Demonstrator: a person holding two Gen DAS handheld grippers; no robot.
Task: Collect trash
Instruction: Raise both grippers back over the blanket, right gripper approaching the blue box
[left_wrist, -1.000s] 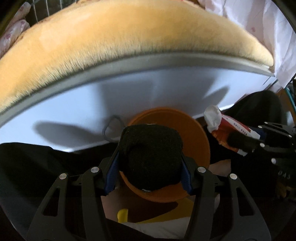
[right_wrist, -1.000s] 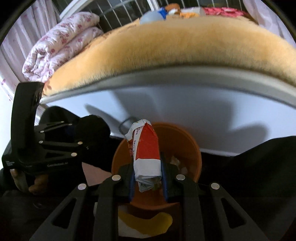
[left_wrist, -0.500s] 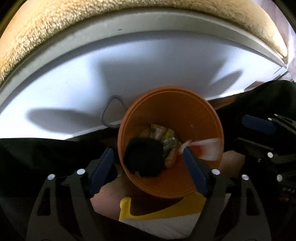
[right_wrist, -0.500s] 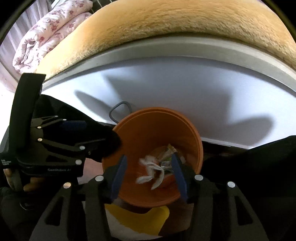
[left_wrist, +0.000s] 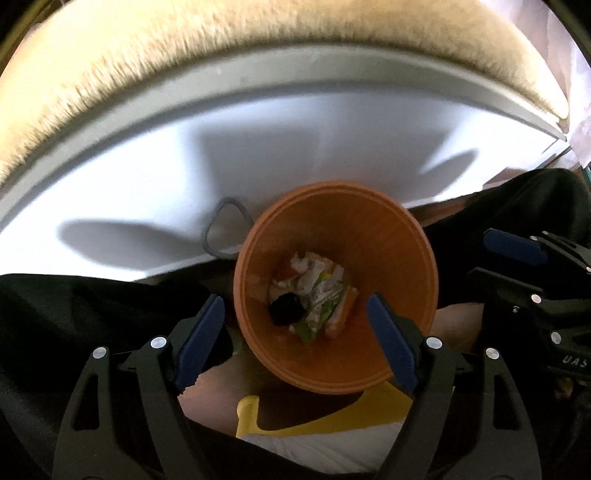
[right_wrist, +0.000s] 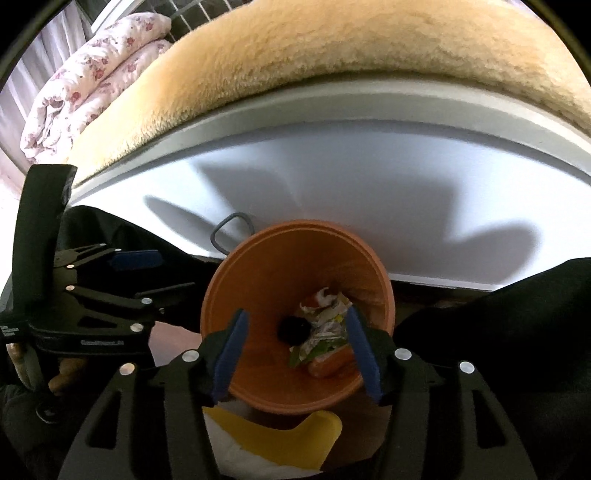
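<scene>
An orange waste bin (left_wrist: 402, 236) stands on the floor by the bed; it also shows in the right wrist view (right_wrist: 258, 258). At its bottom lie crumpled wrappers (left_wrist: 317, 284) and a black wad (left_wrist: 288, 309), seen too in the right wrist view as wrappers (right_wrist: 327, 325) and black wad (right_wrist: 293, 329). My left gripper (left_wrist: 295, 343) is open and empty above the bin's near rim. My right gripper (right_wrist: 297, 350) is open and empty over the bin. The right gripper shows at the right edge of the left wrist view (left_wrist: 532, 273); the left gripper shows at the left of the right wrist view (right_wrist: 110, 291).
A white bed frame (left_wrist: 258, 155) with a tan fleece blanket (left_wrist: 221, 48) rises behind the bin. A grey loop (left_wrist: 223, 230) hangs by the bin. A rolled floral quilt (right_wrist: 85, 81) lies at the bed's far left. A yellow and white item (right_wrist: 273, 435) lies below the bin.
Both grippers opened over the bin. The black wad dropped from the left gripper and the red-white wrapper from the right; both now lie at the bin's bottom.
</scene>
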